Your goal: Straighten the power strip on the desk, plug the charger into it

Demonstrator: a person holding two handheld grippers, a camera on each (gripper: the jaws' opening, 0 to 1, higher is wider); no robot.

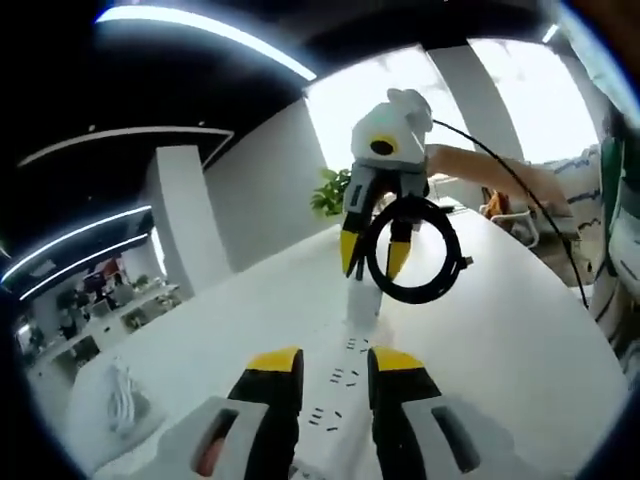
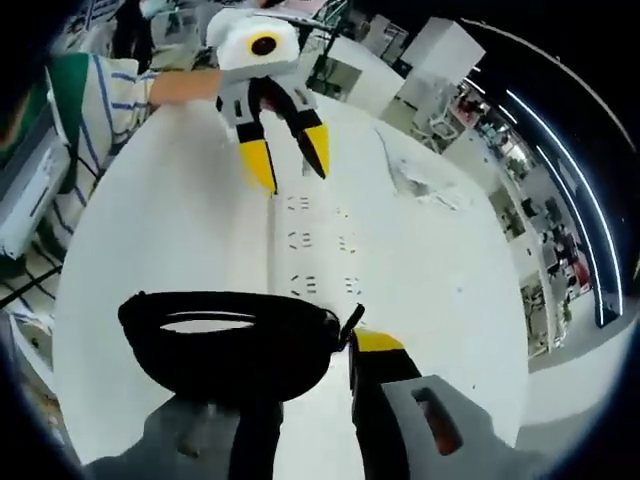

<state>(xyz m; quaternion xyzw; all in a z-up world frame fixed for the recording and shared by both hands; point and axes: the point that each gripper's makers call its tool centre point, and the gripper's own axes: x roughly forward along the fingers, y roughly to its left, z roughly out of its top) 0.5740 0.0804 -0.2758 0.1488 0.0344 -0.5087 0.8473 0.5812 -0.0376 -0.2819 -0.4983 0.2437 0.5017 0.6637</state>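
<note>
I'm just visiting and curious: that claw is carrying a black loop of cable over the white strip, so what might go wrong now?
The coiled black cable dangles from the right claw; it could slip or snag. The white power strip blends with the white desk, so its sockets may be missed. The left claw hovers open over the strip, so the two could collide.

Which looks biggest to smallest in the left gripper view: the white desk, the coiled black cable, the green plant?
1. White desk
2. Coiled black cable, held by the right gripper
3. Green plant; it stands farther back, so its true size is unsure.
</note>
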